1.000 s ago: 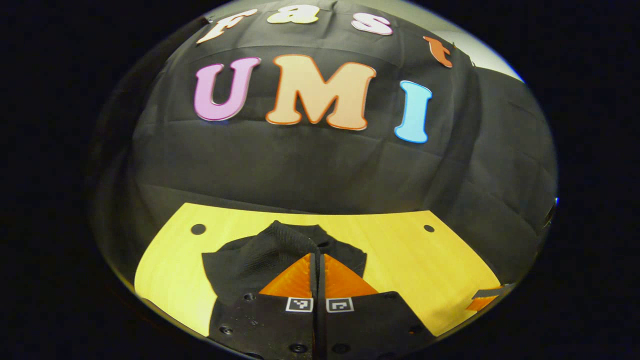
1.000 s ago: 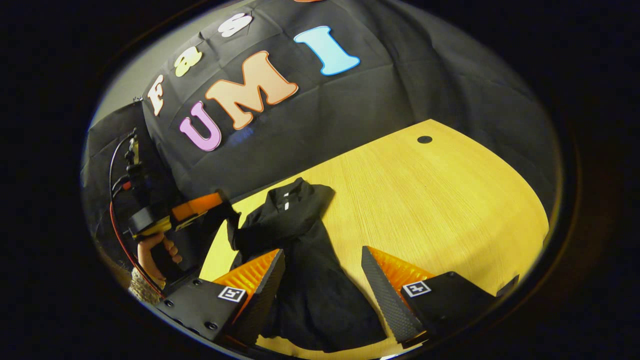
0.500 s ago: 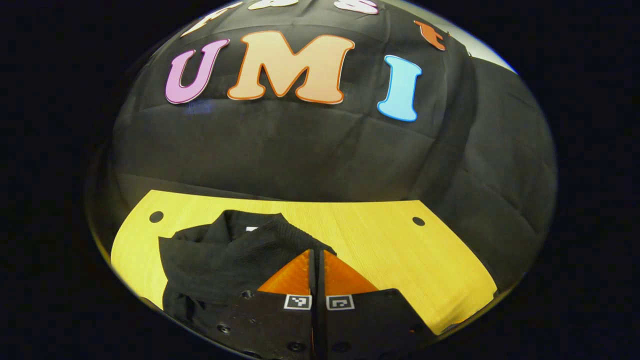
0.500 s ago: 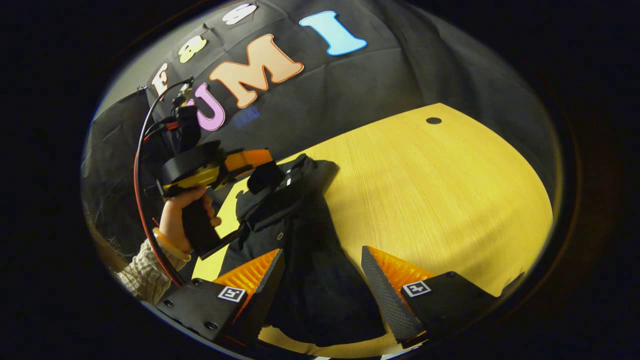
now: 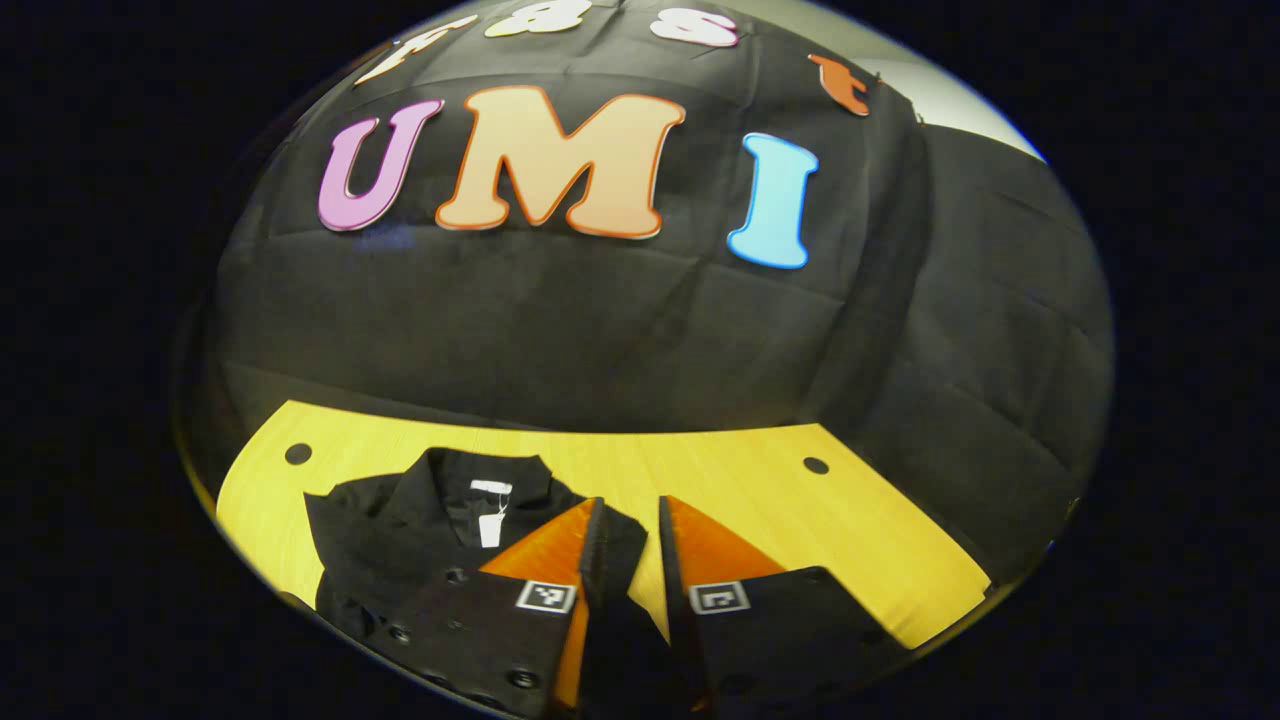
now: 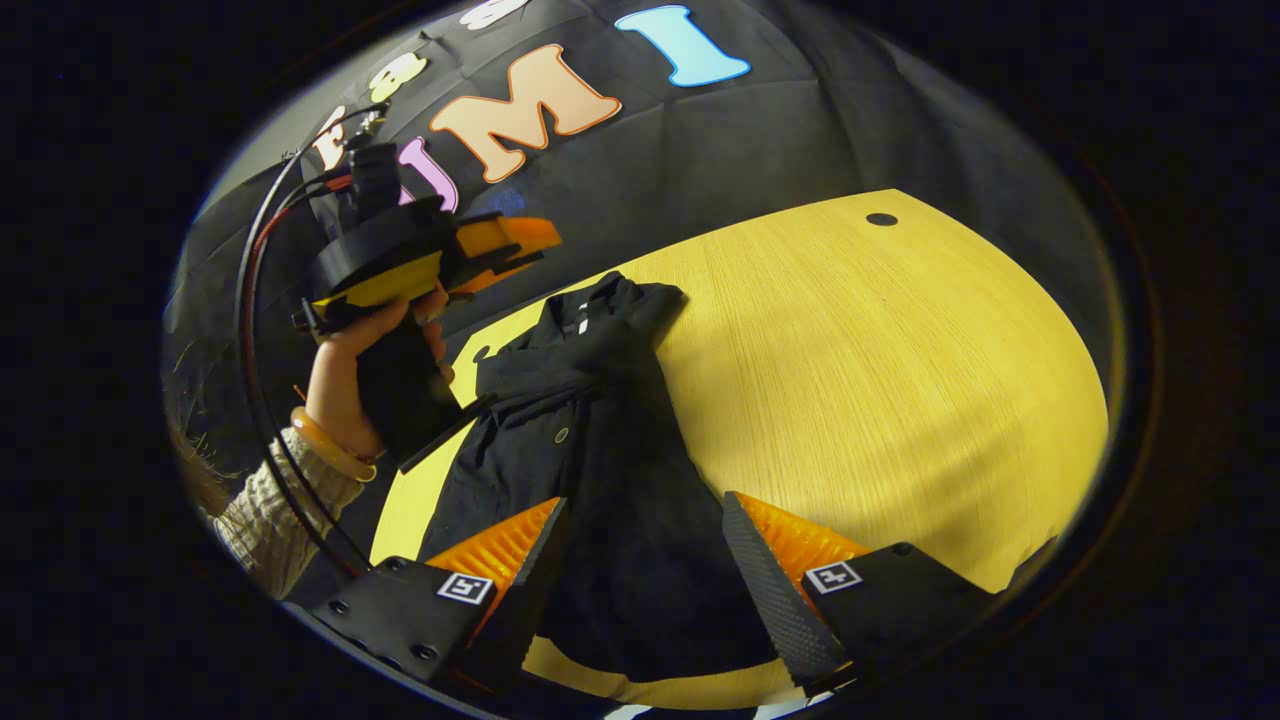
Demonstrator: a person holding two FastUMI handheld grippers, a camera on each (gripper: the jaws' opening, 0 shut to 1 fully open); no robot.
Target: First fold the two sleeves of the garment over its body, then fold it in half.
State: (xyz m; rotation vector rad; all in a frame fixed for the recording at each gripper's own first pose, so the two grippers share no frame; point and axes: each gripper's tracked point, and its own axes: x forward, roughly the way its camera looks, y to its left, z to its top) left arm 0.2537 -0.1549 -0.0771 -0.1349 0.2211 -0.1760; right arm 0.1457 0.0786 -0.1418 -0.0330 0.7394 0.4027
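The black garment [image 6: 600,430] lies lengthwise on the yellow table [image 6: 850,350], its collar and white label at the far end. A sleeve is folded across its body. My right gripper [image 6: 645,500] stands open low over the garment's near end, one finger on each side of the cloth. A hand holds my left gripper [image 6: 545,240] raised above the collar end, touching nothing. In the left gripper view, the garment's collar [image 5: 470,500] sits lower left. My left gripper [image 5: 630,503] is slightly open, with black cloth showing below the gap.
The table [image 5: 800,540] has small dark holes near its far corners [image 5: 815,465] [image 6: 881,219]. The black booth cloth hangs right behind the table's far edge. A sleeve in knit fabric and a wrist [image 6: 320,440] are at the left in the right gripper view.
My left gripper carried the sleeve across the body, opened and let it go, then rose clear. The sleeve now lies on the garment. My right gripper kept its place.
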